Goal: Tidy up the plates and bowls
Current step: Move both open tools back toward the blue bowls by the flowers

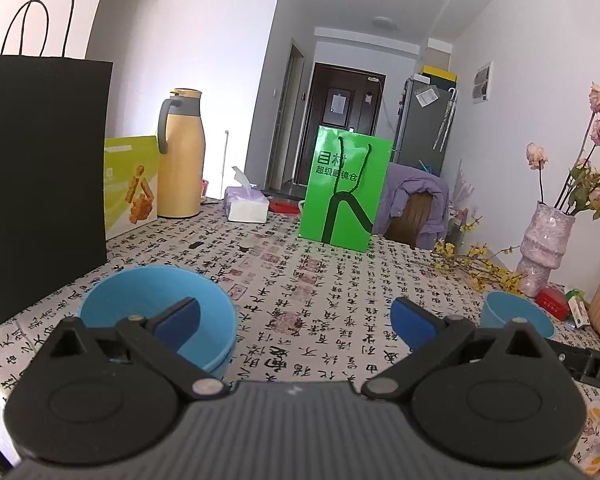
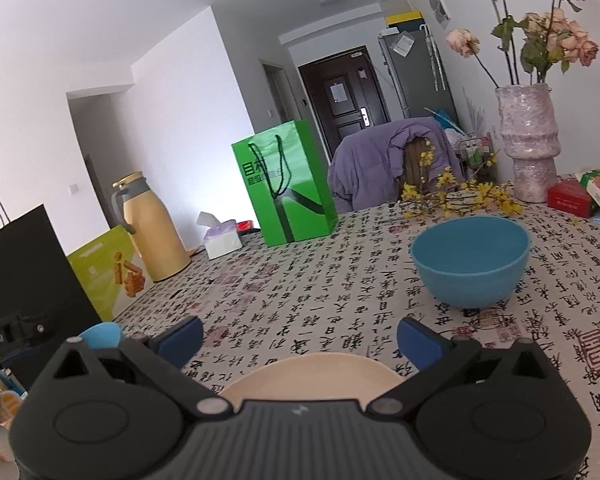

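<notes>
In the left wrist view a stack of blue bowls [image 1: 140,304] stands on the patterned tablecloth, partly behind my left finger. My left gripper [image 1: 296,324] is open and holds nothing. A second blue bowl [image 1: 508,312] shows at the right, behind the other finger. In the right wrist view that single blue bowl [image 2: 470,260] sits ahead and to the right. A cream plate [image 2: 312,376] lies just under my right gripper [image 2: 300,340], which is open and empty. The rim of the blue stack [image 2: 100,336] peeks out at the left.
A black paper bag [image 1: 40,184] stands at the left, with a yellow-green box [image 1: 130,184] and a tan thermos [image 1: 182,152] behind it. A tissue pack [image 1: 246,204] and a green bag [image 1: 346,192] stand mid-table. A pink vase [image 2: 530,144] with flowers, yellow twigs [image 2: 460,196] and small boxes crowd the right.
</notes>
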`<action>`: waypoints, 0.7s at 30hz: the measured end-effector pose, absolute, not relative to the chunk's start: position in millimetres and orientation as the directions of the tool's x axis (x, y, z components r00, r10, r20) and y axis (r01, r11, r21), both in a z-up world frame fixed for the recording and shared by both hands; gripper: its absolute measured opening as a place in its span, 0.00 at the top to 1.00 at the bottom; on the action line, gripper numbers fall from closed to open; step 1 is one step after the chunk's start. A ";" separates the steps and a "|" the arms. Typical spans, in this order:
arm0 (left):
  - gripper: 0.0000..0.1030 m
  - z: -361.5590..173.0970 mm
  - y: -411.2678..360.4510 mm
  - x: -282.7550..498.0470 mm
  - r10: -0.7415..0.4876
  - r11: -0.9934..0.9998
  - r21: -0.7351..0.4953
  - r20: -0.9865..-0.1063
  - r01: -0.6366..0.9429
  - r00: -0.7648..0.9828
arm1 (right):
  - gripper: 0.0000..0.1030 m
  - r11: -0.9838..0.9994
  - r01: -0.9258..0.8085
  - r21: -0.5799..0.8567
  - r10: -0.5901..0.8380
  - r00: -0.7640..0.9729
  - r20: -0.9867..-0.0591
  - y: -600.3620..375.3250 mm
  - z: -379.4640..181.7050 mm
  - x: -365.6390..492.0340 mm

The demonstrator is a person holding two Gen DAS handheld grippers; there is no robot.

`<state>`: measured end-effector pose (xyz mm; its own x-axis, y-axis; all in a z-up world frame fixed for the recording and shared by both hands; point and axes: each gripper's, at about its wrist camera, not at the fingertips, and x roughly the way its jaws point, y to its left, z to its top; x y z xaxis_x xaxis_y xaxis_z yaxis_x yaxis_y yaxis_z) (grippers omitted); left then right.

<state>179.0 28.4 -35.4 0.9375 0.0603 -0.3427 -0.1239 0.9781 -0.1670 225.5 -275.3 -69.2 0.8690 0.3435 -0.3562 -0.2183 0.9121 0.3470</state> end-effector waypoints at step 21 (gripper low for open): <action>0.00 -33.8 6.7 192.0 0.011 0.979 -0.188 -0.357 -0.084 0.934 | 0.00 0.930 -0.141 0.340 0.272 0.885 -0.378 -312.7 -72.7 233.1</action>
